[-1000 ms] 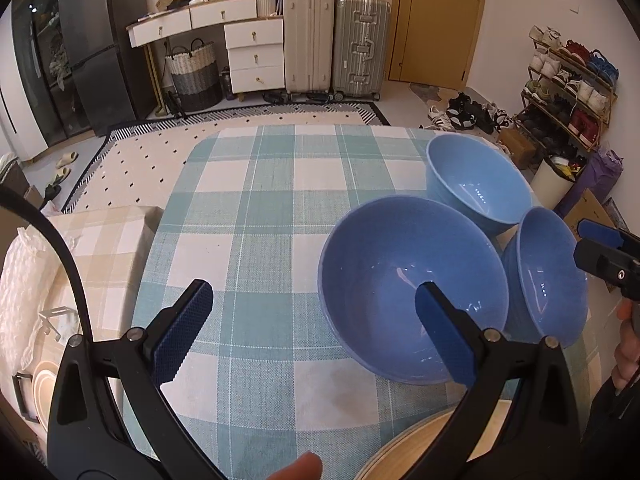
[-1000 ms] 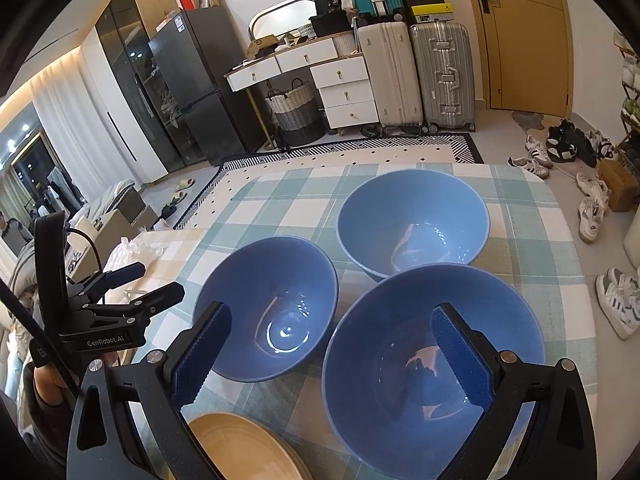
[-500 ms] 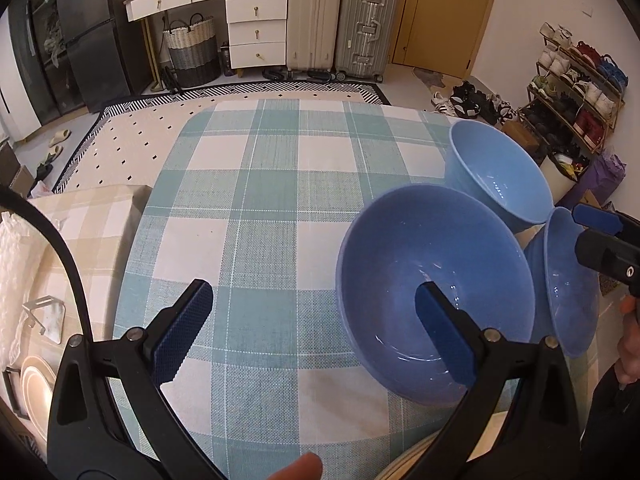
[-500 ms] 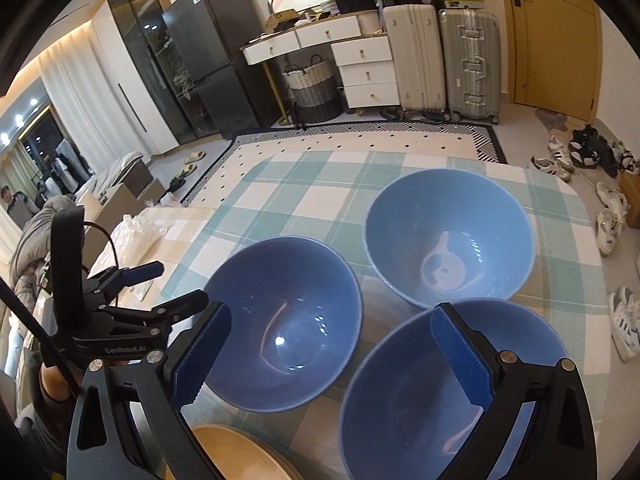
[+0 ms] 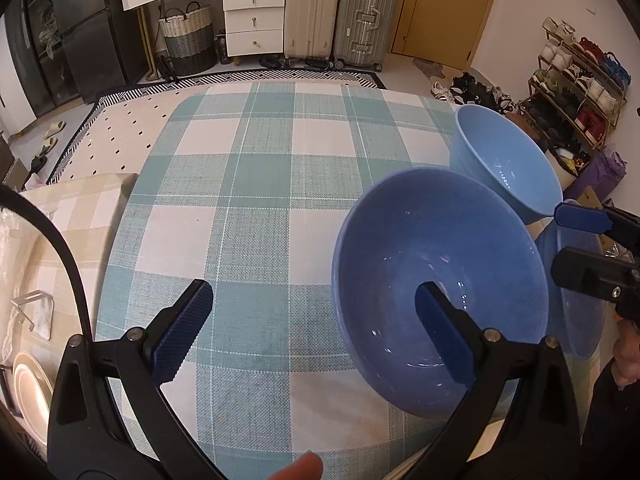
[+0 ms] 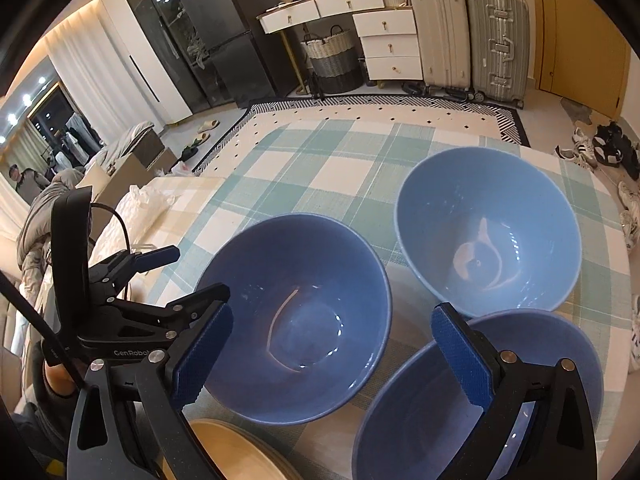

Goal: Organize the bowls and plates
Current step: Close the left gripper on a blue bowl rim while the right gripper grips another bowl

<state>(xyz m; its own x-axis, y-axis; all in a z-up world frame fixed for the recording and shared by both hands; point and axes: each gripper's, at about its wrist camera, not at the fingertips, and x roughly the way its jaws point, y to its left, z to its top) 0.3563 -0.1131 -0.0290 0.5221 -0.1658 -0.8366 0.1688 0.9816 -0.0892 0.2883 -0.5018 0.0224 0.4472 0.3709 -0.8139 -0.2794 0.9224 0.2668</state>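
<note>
Three blue bowls stand on the checked tablecloth [image 5: 256,200]. The dark blue middle bowl [image 5: 436,280] [image 6: 296,312] is nearest my left gripper [image 5: 314,334], which is open; its right finger hangs over the bowl's inside and its left finger stays outside. A light blue bowl [image 5: 504,168] [image 6: 488,236] sits behind. The third bowl [image 6: 440,420] [image 5: 580,320] lies under my right gripper [image 6: 334,354], open, with one finger above this bowl's rim. Each gripper shows in the other's view: the right gripper [image 5: 568,244], the left gripper [image 6: 192,274].
A tan plate [image 6: 232,452] lies at the table's near edge. Pale plates [image 5: 28,392] stand low at the left, beside a beige checked cushion. Suitcases, drawers and a shoe rack line the room beyond. The table's left and far parts show bare cloth.
Both views have shifted: the bowls have slid right and lower in frame, and more of the far tablecloth shows. Both grippers stay open. The bowls keep their places on the table.
</note>
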